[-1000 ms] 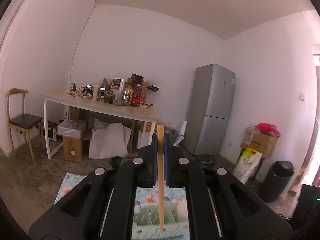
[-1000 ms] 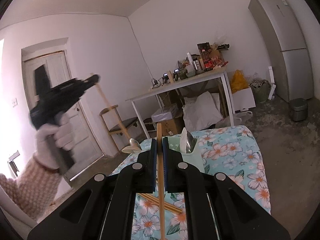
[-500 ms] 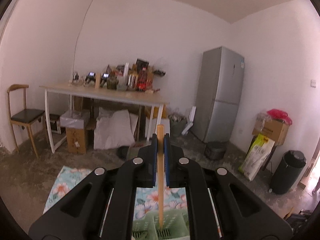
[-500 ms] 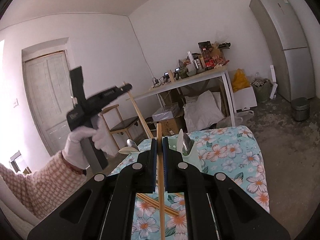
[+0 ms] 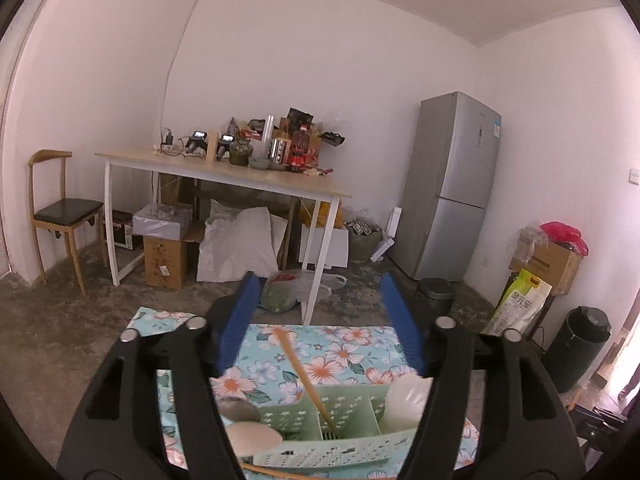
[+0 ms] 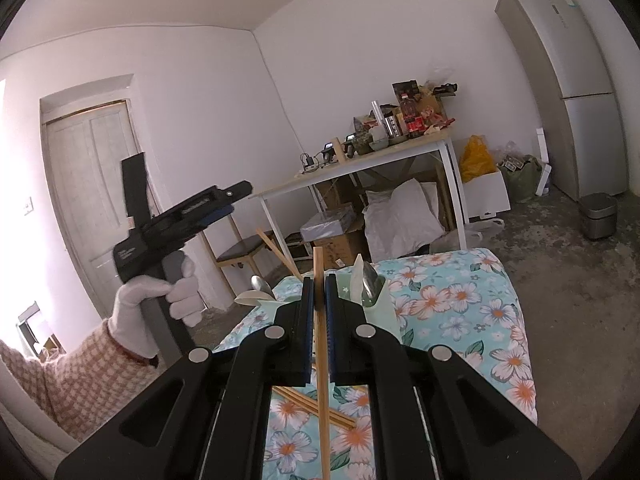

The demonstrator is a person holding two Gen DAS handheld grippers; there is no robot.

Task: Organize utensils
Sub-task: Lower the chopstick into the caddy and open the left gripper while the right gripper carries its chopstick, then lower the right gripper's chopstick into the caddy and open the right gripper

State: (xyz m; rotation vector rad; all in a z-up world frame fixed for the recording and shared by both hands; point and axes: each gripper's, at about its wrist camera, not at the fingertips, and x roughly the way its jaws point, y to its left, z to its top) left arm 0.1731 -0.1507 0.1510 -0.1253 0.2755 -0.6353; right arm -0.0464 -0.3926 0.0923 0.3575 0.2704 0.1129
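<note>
My left gripper [image 5: 320, 312] is open and empty above a pale green utensil caddy [image 5: 336, 436]. A wooden chopstick [image 5: 304, 376] leans free in the caddy's middle compartment. Spoons [image 5: 248, 428] and a white utensil [image 5: 404, 400] stand in its other compartments. My right gripper [image 6: 319, 296] is shut on another wooden chopstick [image 6: 322, 360], held upright above the floral tablecloth [image 6: 452, 328]. In the right wrist view the left gripper [image 6: 224, 204] is raised to the left of the caddy [image 6: 376, 300]. Loose chopsticks [image 6: 316, 406] lie on the cloth.
A cluttered white table [image 5: 224, 176], a wooden chair [image 5: 60, 212], boxes and bags [image 5: 236, 248] stand behind. A grey fridge [image 5: 452, 188], a small bin [image 5: 434, 294] and a black bin [image 5: 580, 348] are at the right.
My left gripper has opened and let go of its chopstick, which now leans in the caddy. The left gripper has tilted down and closer. My right gripper still holds its chopstick.
</note>
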